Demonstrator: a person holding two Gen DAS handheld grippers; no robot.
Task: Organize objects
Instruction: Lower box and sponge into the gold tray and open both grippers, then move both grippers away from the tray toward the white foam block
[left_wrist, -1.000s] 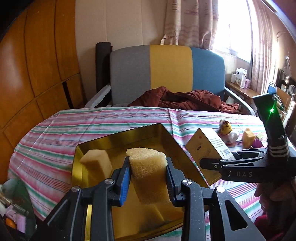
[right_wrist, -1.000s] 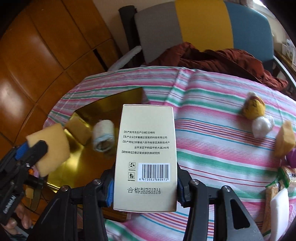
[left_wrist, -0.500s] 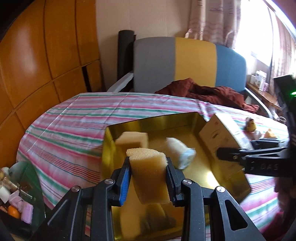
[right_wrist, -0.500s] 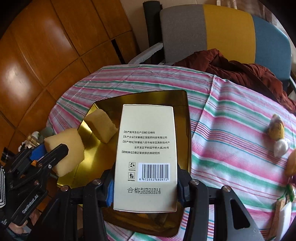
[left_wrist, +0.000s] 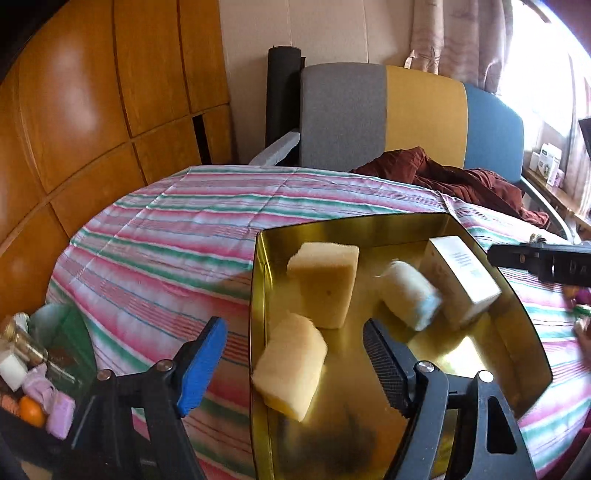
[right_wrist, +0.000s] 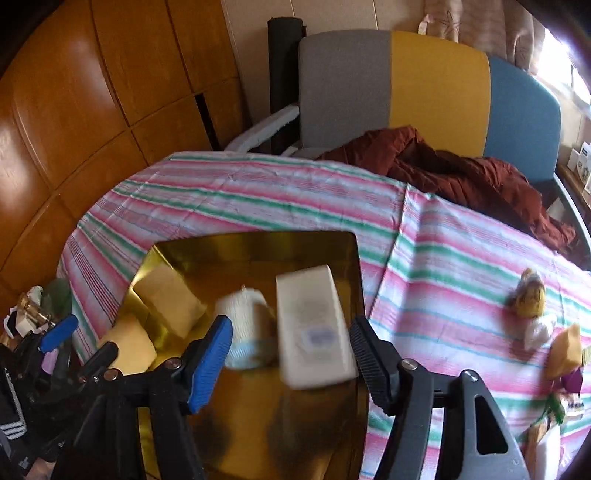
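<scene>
Both claws just opened, released: left gripper (left_wrist: 295, 343) over sponge (left_wrist: 290, 373), right gripper (right_wrist: 290, 347) over box (right_wrist: 314, 328) in tray (left_wrist: 369, 230). Risk: box, blurred, may tip onto roll (right_wrist: 245, 332).

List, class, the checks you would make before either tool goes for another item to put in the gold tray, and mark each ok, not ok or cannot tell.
1. Left tool open, nothing pressed between its pads: ok; its jaws have just been opening.
2. Right tool open, free of the cream box: ok; it has also just been opening.
3. Sponge block inside the gold tray: ok, though blurred.
4. Cream box settled and at rest: cannot tell, it is blurred.
5. Bandage roll in the tray: ok.
6. Loose items on the striped cloth, such as the yellow toy: not ok, not yet in the tray.
</scene>
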